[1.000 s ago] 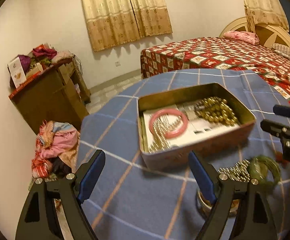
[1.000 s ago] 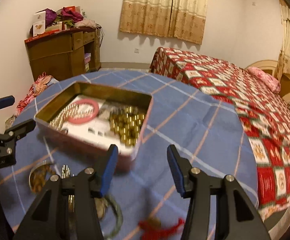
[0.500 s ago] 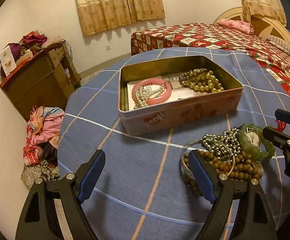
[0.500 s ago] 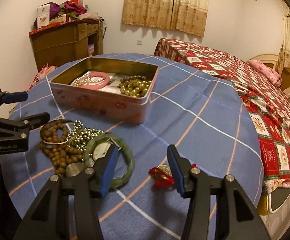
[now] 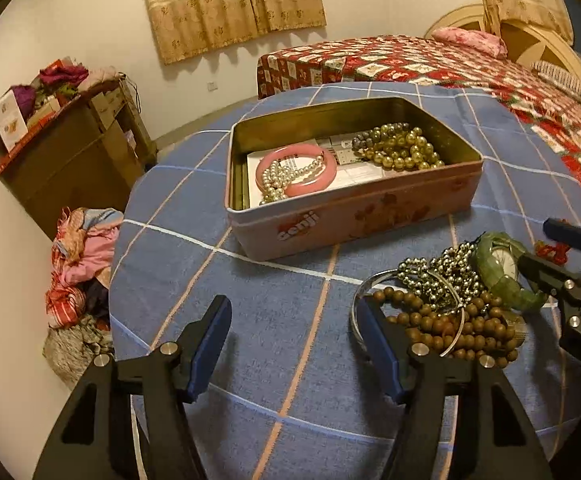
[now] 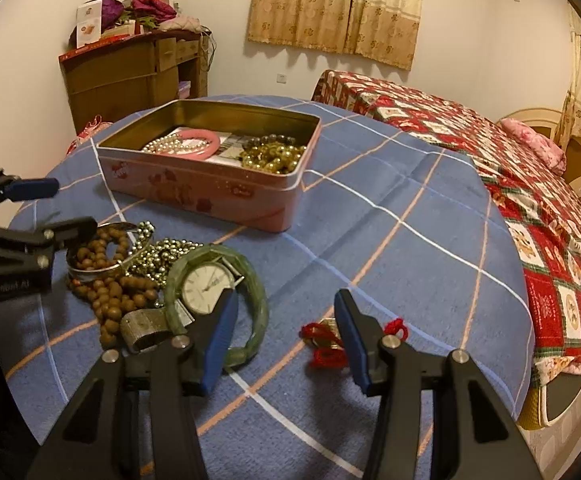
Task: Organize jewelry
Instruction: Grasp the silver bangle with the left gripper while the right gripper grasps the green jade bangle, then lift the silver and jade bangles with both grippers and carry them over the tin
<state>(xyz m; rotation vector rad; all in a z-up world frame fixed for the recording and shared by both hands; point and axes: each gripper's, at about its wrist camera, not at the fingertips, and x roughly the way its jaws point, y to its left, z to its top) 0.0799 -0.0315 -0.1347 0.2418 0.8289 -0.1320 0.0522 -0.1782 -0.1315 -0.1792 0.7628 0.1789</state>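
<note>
We see a round table (image 5: 290,340) under a blue checked cloth. At twelve o'clock on it sits a rectangular pink tin (image 5: 354,208), open, holding a smooth pink bangle (image 5: 322,174), pearls (image 5: 286,176) and glossy olive beads (image 5: 398,148). At three o'clock lies a tangle: wooden beads (image 6: 106,300), metal bead chain (image 6: 166,256), green stone bangle (image 6: 254,304) ringing a watch (image 6: 206,286). Our left gripper (image 5: 294,344) and right gripper (image 6: 284,332) hover spread wide, holding nothing; a red tassel charm (image 6: 322,340) lies between the right fingers.

The pink tin (image 5: 354,216) has white letters on its near side that look like "Genji". The black body of the left gripper (image 6: 18,216), seen at the left of the right wrist view, has small white letters like "GenRobot.AI".
</note>
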